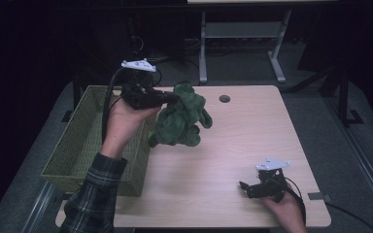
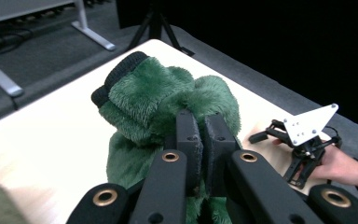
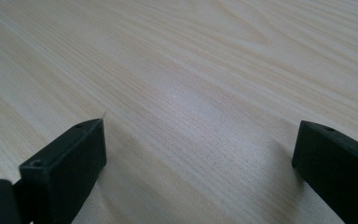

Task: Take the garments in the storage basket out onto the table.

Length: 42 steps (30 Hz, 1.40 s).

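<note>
My left gripper (image 1: 171, 98) is clenched on the green fleece garment (image 1: 182, 119) hanging below it — mid-carry, I judge. Next: swing it over the wicker basket (image 1: 77, 141) beside me — then release. My right gripper (image 1: 245, 187) rests released.

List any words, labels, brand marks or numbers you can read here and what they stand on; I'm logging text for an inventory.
None: no readable text in these pictures.
Green fleece garment: no tag or print shows.
Green woven basket: no label.
Wooden table: bare grain, no markings.
White plate on the left gripper and on the right gripper: only holes, no lettering.
</note>
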### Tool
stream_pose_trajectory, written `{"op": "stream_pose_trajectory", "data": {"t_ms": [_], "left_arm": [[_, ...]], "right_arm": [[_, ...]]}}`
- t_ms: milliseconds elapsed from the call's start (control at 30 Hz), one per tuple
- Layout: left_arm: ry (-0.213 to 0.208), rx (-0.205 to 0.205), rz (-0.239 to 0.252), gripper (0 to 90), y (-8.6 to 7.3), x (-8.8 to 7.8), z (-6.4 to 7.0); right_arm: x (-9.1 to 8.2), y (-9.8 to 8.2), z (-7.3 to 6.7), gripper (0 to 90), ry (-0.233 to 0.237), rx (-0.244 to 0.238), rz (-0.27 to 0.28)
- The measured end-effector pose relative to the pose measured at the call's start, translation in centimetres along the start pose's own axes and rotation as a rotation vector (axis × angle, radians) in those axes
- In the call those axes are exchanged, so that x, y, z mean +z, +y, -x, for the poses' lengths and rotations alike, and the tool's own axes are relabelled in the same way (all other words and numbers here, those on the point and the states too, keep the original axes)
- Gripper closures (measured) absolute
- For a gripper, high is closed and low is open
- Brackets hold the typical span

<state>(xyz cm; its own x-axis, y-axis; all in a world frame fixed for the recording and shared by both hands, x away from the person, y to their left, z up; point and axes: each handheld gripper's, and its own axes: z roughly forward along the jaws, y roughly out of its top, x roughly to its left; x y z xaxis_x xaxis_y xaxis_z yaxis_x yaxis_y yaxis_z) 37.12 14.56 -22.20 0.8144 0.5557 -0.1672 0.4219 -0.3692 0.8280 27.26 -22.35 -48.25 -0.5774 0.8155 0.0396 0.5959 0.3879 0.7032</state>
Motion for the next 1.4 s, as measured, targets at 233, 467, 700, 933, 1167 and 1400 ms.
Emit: {"op": "stream_pose_trajectory", "data": {"t_ms": [233, 467, 700, 933, 1167, 1400], "left_arm": [[-0.047, -0.009, 0.003, 86.7, -0.6, 2.6, 1.1], [-0.091, -0.033, 0.003, 86.7, -1.8, 5.4, 1.8], [-0.119, -0.055, -0.009, 86.7, -3.3, 8.5, 2.8], [-0.118, -0.042, -0.053, 86.7, -4.8, 11.6, 3.9], [-0.161, -0.076, -0.082, 86.7, -6.7, 14.7, 4.5], [-0.172, -0.078, -0.142, 86.6, -8.8, 17.7, 4.0]], "right_arm": [[0.0, 0.0, 0.0, 2.5, -0.001, -0.003, 0.0], [0.0, 0.0, 0.0, 2.5, -0.001, -0.003, 0.0], [0.0, 0.0, 0.0, 2.5, 0.0, -0.002, 0.004], [0.0, 0.0, 0.0, 2.5, 0.0, -0.003, 0.002], [0.0, 0.0, 0.0, 2.5, 0.003, -0.004, 0.004], [0.0, 0.0, 0.0, 2.5, 0.006, -0.006, 0.001]]}}
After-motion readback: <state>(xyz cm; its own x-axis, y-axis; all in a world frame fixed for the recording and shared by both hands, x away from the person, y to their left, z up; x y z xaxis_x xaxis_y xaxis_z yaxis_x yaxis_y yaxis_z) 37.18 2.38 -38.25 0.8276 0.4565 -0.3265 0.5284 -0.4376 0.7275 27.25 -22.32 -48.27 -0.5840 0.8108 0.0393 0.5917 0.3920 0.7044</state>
